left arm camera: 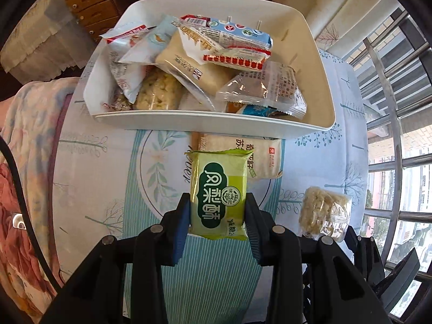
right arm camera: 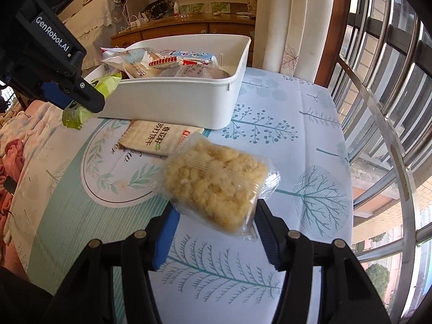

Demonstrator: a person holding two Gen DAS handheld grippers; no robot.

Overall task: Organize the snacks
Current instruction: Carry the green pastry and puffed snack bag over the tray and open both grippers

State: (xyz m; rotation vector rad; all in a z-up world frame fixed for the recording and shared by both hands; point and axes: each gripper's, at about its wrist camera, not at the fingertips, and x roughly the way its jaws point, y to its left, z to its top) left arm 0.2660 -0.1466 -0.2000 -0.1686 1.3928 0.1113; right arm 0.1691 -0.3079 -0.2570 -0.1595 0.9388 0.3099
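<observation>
A: Largest element first?

B: The table, covered by a tablecloth (right arm camera: 283, 124) printed with teal trees and a leaf wreath. On it stands a white bin (left arm camera: 318, 62), rectangular with rounded corners, at the far side of the cloth in both views.

A: And the bin's contents?

B: A loose heap of wrapped snacks (left arm camera: 205, 62): a blue, white and red pack on top, a cream pack below it, clear wrappers with printed text, and a puffed-rice cake near the front wall. The heap sits mostly toward the bin's left and middle in the left wrist view.

A: What lies outside the bin?

B: A cream cracker packet (right arm camera: 159, 137) flat on the cloth, just in front of the bin's near wall.

A: The grippers?

B: The left gripper (left arm camera: 218, 210) has its jaws clamped on a green pineapple-cake packet (left arm camera: 218, 189), held upright above the cloth, short of the bin. The right gripper (right arm camera: 216, 213) has its jaws closed against a clear-wrapped puffed-rice cake (right arm camera: 216, 186), raised above the cloth, near the cracker packet and apart from the bin.
</observation>
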